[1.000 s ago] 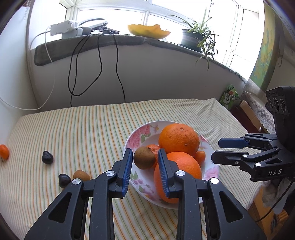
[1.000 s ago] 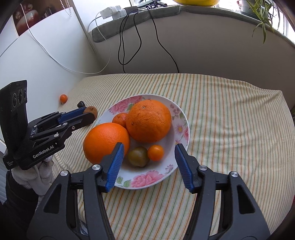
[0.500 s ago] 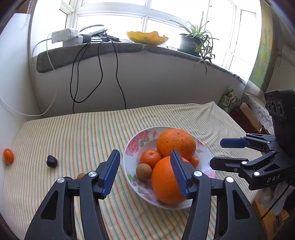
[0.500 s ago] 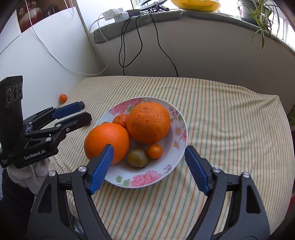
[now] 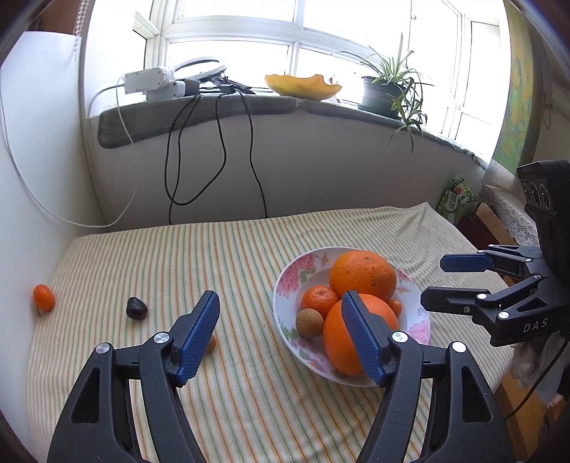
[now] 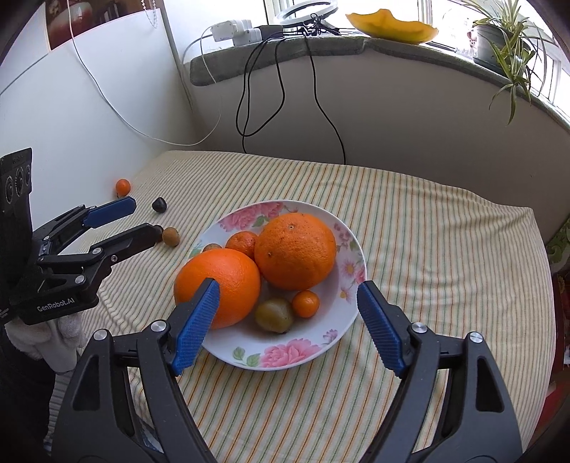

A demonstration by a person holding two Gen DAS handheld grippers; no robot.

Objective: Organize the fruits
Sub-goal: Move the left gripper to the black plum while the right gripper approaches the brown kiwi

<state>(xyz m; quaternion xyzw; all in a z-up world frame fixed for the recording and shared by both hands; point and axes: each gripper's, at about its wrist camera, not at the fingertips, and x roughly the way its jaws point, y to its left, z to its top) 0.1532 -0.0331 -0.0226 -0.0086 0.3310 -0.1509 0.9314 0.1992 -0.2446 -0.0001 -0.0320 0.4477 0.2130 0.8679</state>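
Fingers of the left gripper (image 5: 281,331) stand spread wide, having just been opening, with nothing between them but striped cloth (image 5: 178,263). In the left wrist view the flowered plate (image 5: 285,285) lies past the right finger's tip, which overlaps the nearer big orange (image 5: 338,338). Behind that sit a second big orange (image 5: 361,274), a mandarin (image 5: 319,301) and a small brown fruit (image 5: 309,322). Left of the fingers and well apart from the plate lie a dark fruit (image 5: 136,308) and a small orange fruit (image 5: 43,297) near the wall; another small fruit (image 5: 211,344) peeks out from behind the left finger. This view alone shows the right side of the room: the right gripper (image 5: 441,285) past the plate's far side, a green packet (image 5: 457,194) and a carton beyond the cloth's edge.

From the right wrist view, the right gripper (image 6: 288,320) is also spread, holding nothing, its fingers framing the near half of the plate (image 6: 285,356). Only here do the greenish fruit (image 6: 273,315) and the tiny orange fruit (image 6: 305,303) show fully, just ahead of the gap. The left gripper (image 6: 142,217) hovers left of the plate, a gloved hand (image 6: 46,338) beneath it, its lower fingertip just beside a brown fruit (image 6: 171,236).

Above, a padded windowsill (image 6: 285,53) carries a power strip, dangling cables, a yellow dish (image 6: 392,25) and a potted plant (image 6: 498,32).
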